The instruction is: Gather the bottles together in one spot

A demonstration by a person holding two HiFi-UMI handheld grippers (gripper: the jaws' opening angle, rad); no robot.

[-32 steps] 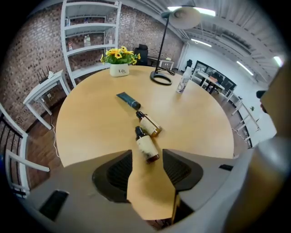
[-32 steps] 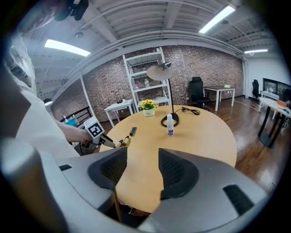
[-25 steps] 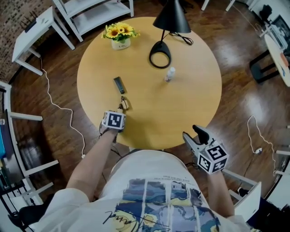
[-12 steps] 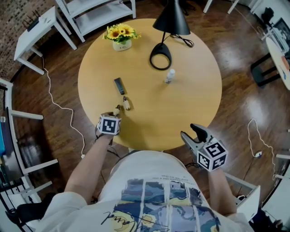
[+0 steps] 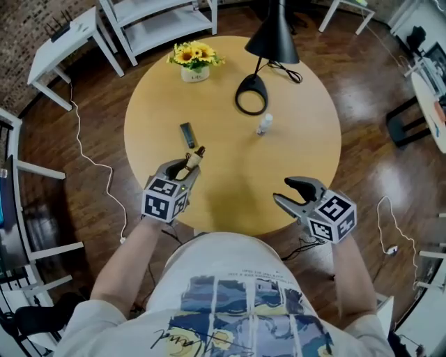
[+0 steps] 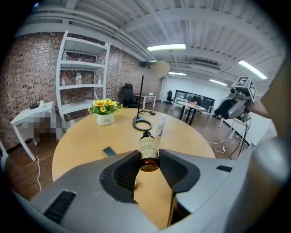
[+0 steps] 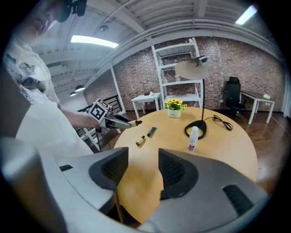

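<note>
My left gripper (image 5: 187, 167) is shut on a small amber bottle (image 6: 148, 152) with a black cap. Its jaws have just been closing on it, and it hangs tilted above the near left of the round wooden table (image 5: 300, 150). A white bottle (image 5: 265, 124) stands upright by the lamp base; it also shows in the left gripper view (image 6: 160, 125) and the right gripper view (image 7: 193, 138). A second small brown bottle (image 7: 140, 141) lies on the table below the left gripper. My right gripper (image 5: 284, 191) hovers open at the near right edge; its jaws have just been closing slightly, with nothing between them.
A black lamp (image 5: 252, 103) with a ring base stands at the back, its cord trailing right. A pot of yellow flowers (image 5: 195, 59) sits at the far left. A dark flat object (image 5: 187, 134) lies left of centre. White shelves (image 5: 160, 17) and side tables surround the table.
My left gripper has shut on the amber bottle and lifted it off the table. My right gripper has shifted inward to the table's edge and rolled a little.
</note>
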